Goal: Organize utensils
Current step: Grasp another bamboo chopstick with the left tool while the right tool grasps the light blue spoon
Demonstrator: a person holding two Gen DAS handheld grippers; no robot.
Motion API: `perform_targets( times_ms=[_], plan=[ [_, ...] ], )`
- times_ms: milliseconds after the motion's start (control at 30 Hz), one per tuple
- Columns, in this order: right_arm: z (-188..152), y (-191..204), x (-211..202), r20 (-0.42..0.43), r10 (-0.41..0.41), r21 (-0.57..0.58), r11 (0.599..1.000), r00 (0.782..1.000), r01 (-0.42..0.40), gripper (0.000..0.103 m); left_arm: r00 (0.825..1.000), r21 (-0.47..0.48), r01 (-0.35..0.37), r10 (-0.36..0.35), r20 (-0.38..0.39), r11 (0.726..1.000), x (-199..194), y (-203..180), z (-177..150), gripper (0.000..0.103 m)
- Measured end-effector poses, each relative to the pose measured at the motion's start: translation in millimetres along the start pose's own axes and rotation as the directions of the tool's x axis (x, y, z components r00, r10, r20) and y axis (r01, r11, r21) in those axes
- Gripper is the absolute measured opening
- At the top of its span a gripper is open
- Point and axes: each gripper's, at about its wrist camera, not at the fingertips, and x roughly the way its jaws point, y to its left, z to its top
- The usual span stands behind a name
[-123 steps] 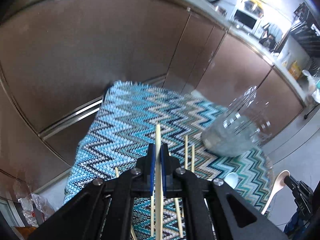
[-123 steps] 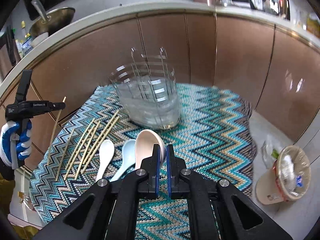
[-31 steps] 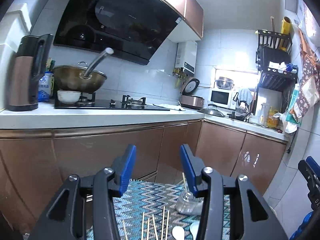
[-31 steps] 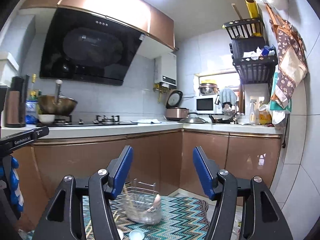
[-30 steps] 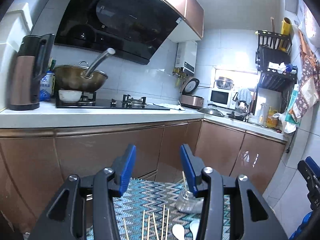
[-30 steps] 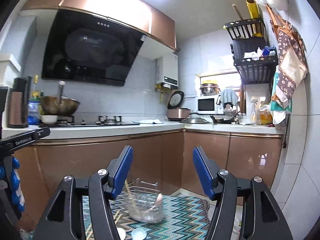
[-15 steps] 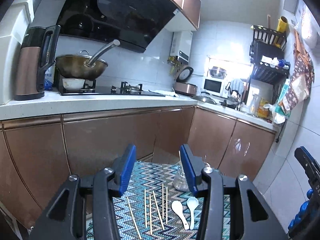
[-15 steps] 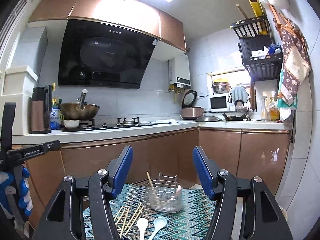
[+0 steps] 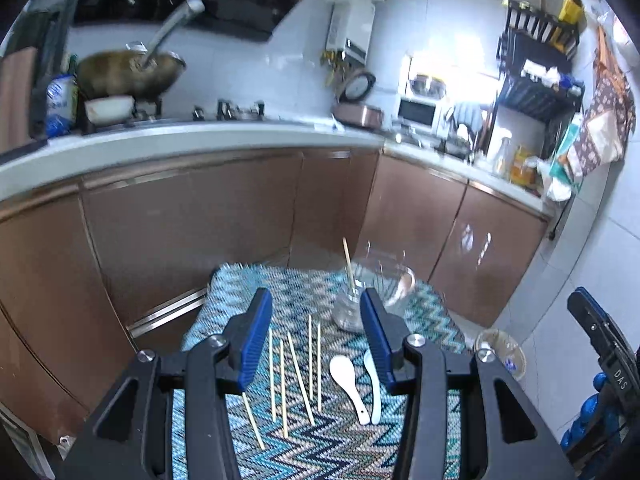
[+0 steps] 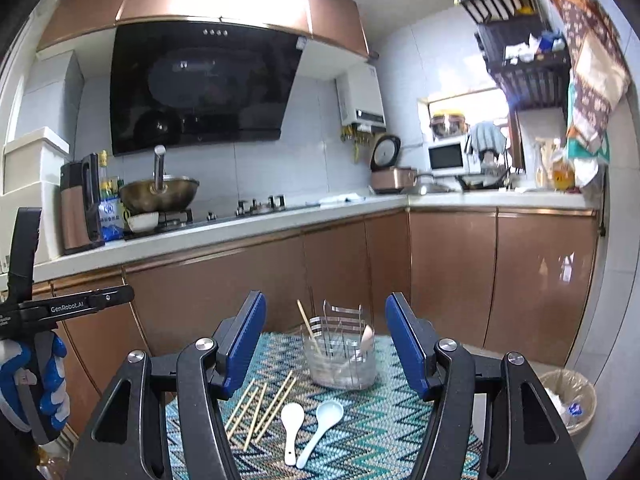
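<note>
Pale wooden chopsticks [image 9: 296, 368] and two white ceramic spoons [image 10: 306, 432] loose on zigzag-patterned tabletop [image 10: 380, 436]. Left hand-held gripper [image 9: 316, 344], marked "GenRobot.AI", and right hand-held gripper [image 10: 326, 344] both agape, empty.

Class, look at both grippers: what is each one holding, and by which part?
Nothing. The left gripper and right gripper both stand open and empty above the table.

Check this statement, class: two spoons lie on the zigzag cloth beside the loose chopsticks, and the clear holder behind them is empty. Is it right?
Not quite. The clear holder is not empty: the right wrist view shows one chopstick and a spoon standing in it. Two spoons do lie beside the loose chopsticks on the zigzag cloth.
</note>
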Motion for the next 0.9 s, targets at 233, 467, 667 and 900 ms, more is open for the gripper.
perform_targets(
  times_ms=[233,467,667,900],
  plan=[
    [-30.3,-24.8,53.1,-0.158,0.074,0.049,0.997,0.985,-0.067,0.060,0.972,-0.053,0.064,-0.074,-0.222,0.997,77.6,-2.4,-14.3,0.044],
    [-69.3,-42.4,112.0,-0.334,0.127,0.082,0.991,0.934,-0.105,0.055,0.892,-0.174,0.064,-0.135,-0.432,0.983,170.4,20.0,-44.8,0.043],
    [-103.0,-50.8,163.7,-0.472,0.181,0.129,0.982,0.863,-0.136,0.048,0.838,-0.221,0.029,-0.145,-0.525,0.975,233.3,36.3,-62.1,0.043],
    [-133.7,-59.6,217.6,-0.575,0.215,0.168,0.975,0.790,-0.143,0.041,0.786,-0.250,-0.005,-0.151,-0.599,0.968,290.3,48.7,-73.7,0.034]
  ],
)
